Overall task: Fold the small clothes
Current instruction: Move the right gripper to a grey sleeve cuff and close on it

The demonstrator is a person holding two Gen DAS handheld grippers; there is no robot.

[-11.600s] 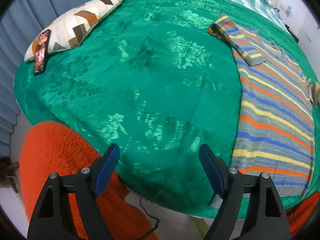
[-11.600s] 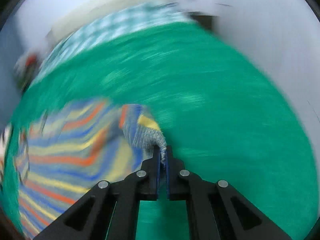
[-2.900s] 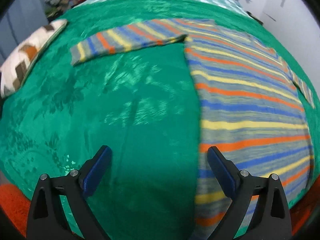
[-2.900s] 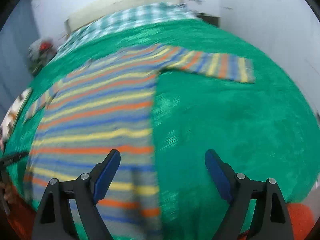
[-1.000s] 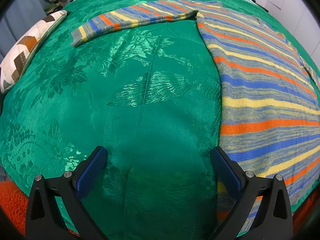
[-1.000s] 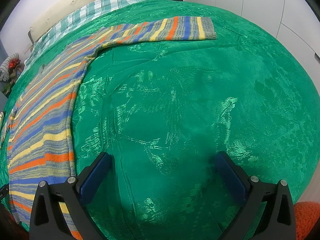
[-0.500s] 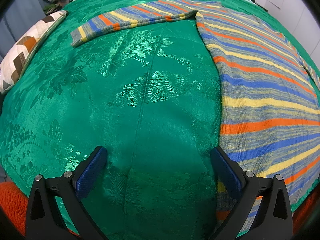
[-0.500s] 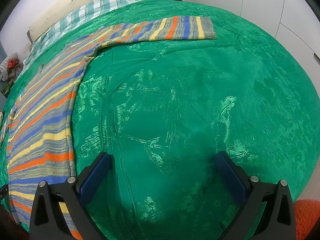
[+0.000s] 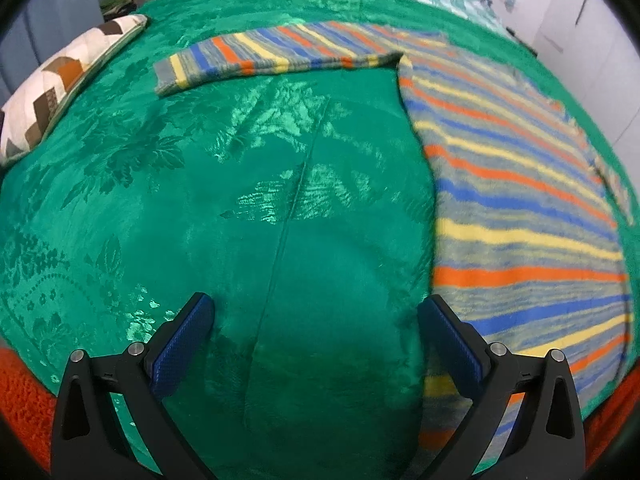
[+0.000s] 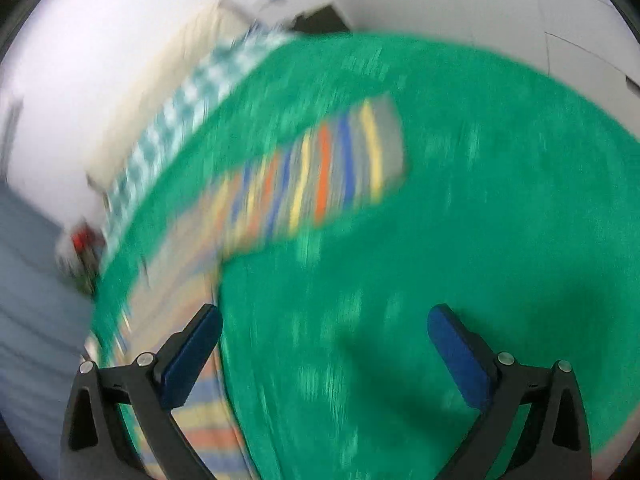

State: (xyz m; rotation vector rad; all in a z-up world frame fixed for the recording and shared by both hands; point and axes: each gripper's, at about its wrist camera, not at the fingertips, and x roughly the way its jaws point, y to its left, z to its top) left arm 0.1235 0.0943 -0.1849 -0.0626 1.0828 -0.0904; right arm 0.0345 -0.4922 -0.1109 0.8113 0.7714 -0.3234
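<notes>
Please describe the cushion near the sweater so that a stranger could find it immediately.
Start at the green bedspread. The striped sweater stretches one sleeve leftward; beyond its cuff, at the left edge, lies the cushion, the only thing with brown and cream zigzags.

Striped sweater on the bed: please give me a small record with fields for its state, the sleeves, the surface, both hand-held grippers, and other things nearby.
garment: striped sweater, lying flat, unfolded
left sleeve: stretched out sideways
right sleeve: stretched out sideways, view blurred
surface: green bedspread
left hand-held gripper: open, holding nothing
right hand-held gripper: open, holding nothing
nearby: patterned pillow at the bed's left edge
</notes>
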